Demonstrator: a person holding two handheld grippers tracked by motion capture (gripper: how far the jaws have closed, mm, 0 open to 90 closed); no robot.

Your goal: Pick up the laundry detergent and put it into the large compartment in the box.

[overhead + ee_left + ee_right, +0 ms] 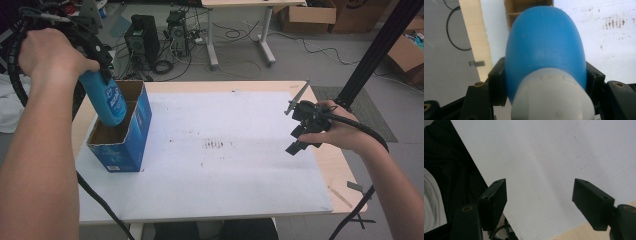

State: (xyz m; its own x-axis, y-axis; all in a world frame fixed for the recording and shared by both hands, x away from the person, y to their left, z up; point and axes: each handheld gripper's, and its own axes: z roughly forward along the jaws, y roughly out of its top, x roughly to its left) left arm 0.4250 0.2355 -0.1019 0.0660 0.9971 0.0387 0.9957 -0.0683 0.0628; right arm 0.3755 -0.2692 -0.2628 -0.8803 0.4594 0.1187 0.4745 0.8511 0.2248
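Note:
A blue bottle (106,101) with a white cap hangs bottom-down over the open top of a blue cardboard box (125,145) at the table's left. My left gripper (100,70) is shut on the bottle near its neck; in the left gripper view the blue bottle (545,47) sits between both black jaws, its white cap (552,97) nearest the camera. The bottle's lower end dips just inside the box's opening. My right gripper (298,140) hovers over the white sheet's right edge, open, with nothing between its fingers (494,200).
A white sheet (215,160) covers most of the wooden table (327,165). A black metal post (375,50) rises at the right. Computer towers and cables (155,40) lie on the floor beyond the far edge, with cardboard boxes (307,15) at the back right.

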